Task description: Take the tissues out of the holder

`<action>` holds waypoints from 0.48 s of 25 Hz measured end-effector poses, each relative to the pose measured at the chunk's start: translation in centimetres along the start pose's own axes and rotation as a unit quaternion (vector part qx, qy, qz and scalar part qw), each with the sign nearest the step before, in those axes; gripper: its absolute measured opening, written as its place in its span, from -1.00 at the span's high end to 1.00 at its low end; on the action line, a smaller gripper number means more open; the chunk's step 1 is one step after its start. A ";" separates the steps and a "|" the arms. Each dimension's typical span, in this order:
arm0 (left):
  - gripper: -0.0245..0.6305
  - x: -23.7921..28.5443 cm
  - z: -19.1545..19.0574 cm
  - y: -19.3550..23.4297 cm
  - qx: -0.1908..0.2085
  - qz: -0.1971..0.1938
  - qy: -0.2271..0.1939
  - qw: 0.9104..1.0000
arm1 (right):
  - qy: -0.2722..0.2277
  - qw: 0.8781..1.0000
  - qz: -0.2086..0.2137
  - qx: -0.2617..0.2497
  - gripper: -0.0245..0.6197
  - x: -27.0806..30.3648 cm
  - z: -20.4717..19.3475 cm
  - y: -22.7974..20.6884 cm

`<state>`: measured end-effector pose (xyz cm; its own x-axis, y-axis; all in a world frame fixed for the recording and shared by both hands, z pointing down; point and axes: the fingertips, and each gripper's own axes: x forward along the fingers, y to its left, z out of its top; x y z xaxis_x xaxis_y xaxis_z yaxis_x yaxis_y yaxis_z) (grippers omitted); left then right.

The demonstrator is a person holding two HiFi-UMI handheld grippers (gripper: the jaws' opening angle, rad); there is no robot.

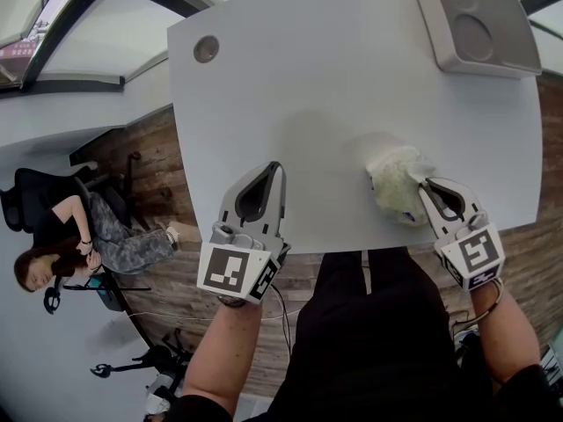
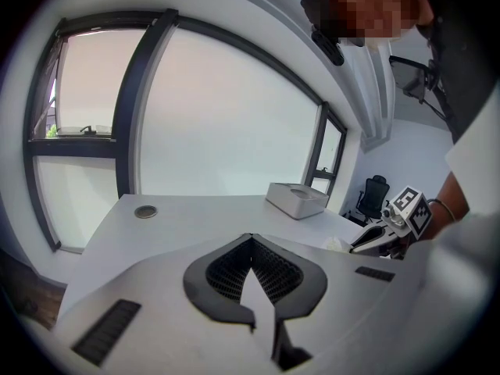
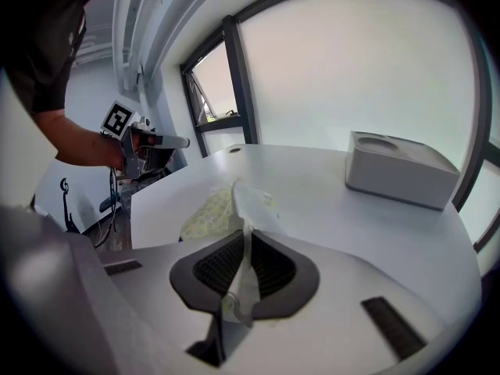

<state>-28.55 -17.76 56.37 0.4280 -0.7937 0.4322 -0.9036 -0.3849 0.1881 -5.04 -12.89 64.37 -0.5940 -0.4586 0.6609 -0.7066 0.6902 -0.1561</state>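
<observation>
The grey tissue holder (image 1: 479, 25) (image 2: 297, 200) (image 3: 402, 169) stands at the table's far right corner, its oval top opening showing nothing inside. A soft pale yellow patterned tissue pack (image 1: 396, 183) (image 3: 211, 209) lies on the white table near the front right edge. My right gripper (image 1: 427, 185) (image 3: 244, 244) is shut on a white sheet that sticks up from the pack's near end. My left gripper (image 1: 277, 170) (image 2: 250, 244) hovers over the front edge left of the pack, jaws together with nothing between them. Each gripper shows in the other's view, the right gripper (image 2: 391, 229) and the left gripper (image 3: 156, 141).
A round cable grommet (image 1: 206, 48) (image 2: 145, 211) sits in the table's far left corner. The table (image 1: 352, 86) ends just in front of both grippers. A person (image 1: 53, 253) sits on a chair on the floor at the left. Windows run behind the table.
</observation>
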 end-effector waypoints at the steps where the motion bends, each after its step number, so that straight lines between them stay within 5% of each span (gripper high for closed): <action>1: 0.91 0.0 0.1 0.0 0.001 0.000 -0.001 1.000 | -0.003 1.000 -0.004 -0.002 0.83 0.0 0.1 -0.1; 12: 0.91 -0.7 2.2 -0.9 0.003 -0.001 -0.023 1.000 | -0.022 1.000 -0.019 -0.011 0.85 -1.6 1.9 -0.2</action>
<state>-28.03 -17.91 54.02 0.4310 -0.8130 0.3914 -0.9023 -0.3897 0.1841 -4.63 -13.36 61.95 -0.5831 -0.5094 0.6329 -0.7213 0.6830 -0.1147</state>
